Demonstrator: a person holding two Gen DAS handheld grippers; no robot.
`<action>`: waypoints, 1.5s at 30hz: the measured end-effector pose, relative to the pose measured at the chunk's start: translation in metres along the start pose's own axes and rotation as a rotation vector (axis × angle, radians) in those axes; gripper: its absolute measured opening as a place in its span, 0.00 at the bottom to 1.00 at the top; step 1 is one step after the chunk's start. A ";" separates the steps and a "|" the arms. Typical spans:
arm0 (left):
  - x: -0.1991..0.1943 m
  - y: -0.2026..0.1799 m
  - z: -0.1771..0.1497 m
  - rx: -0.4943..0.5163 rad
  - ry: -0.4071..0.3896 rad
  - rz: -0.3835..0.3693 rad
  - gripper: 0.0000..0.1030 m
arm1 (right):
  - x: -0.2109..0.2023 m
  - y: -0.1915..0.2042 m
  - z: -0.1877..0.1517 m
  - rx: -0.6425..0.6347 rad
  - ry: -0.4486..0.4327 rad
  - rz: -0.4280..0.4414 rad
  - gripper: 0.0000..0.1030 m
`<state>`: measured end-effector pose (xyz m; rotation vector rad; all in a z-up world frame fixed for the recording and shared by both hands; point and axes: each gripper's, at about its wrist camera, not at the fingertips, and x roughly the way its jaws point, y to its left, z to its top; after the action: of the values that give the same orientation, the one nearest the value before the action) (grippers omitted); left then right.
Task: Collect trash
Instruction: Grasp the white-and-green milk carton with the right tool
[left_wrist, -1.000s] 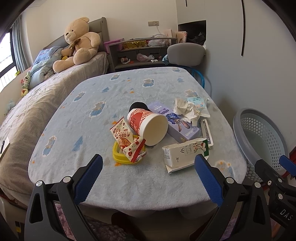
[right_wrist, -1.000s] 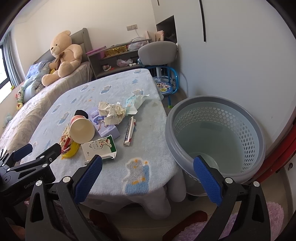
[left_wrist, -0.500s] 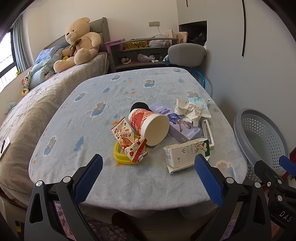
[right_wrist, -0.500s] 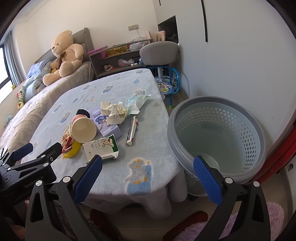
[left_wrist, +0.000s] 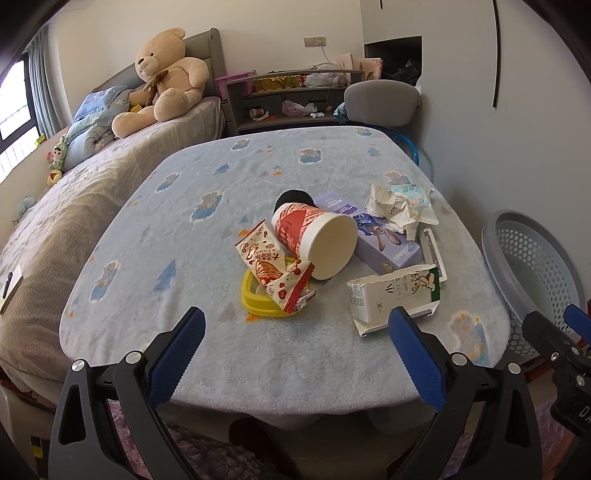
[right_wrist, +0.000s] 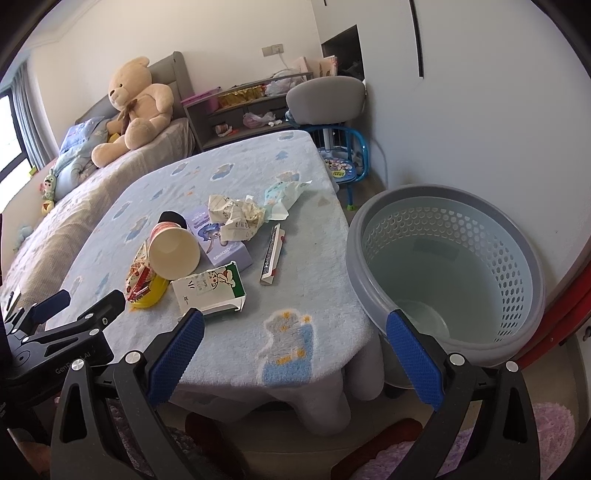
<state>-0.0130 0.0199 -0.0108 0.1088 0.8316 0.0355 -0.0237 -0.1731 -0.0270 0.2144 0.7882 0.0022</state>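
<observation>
Trash lies on a low table with a blue cloth (left_wrist: 192, 258): a tipped red paper cup (left_wrist: 314, 236), snack wrappers (left_wrist: 273, 269) on a yellow lid (left_wrist: 251, 299), a flattened milk carton (left_wrist: 391, 295), a purple box (left_wrist: 384, 240), crumpled paper (left_wrist: 391, 206) and a thin flat pack (right_wrist: 272, 254). The cup (right_wrist: 173, 251) and carton (right_wrist: 210, 291) also show in the right wrist view. My left gripper (left_wrist: 295, 354) is open and empty at the table's near edge. My right gripper (right_wrist: 295, 354) is open and empty, between the table corner and a grey perforated basket (right_wrist: 517, 236).
A bed with a teddy bear (left_wrist: 162, 77) lies left of the table. A grey chair (left_wrist: 380, 99) and shelf (left_wrist: 288, 92) stand behind it. A small blue child's chair (right_wrist: 343, 166) stands by the wall. A purple rug (right_wrist: 517, 443) covers the floor below.
Both grippers have shifted slightly toward the table and its trash. Both stay open and empty; nothing on the table has moved.
</observation>
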 end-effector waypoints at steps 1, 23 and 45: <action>0.002 0.003 -0.002 -0.002 0.006 0.010 0.92 | 0.002 0.001 0.000 -0.001 0.004 0.004 0.94; 0.052 0.075 -0.009 -0.105 0.088 0.074 0.92 | 0.095 0.066 0.004 -0.101 0.144 0.114 0.94; 0.064 0.086 -0.009 -0.125 0.106 0.029 0.92 | 0.129 0.090 0.005 -0.164 0.159 0.060 0.81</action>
<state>0.0246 0.1108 -0.0538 0.0015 0.9316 0.1214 0.0778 -0.0756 -0.0974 0.0829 0.9352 0.1412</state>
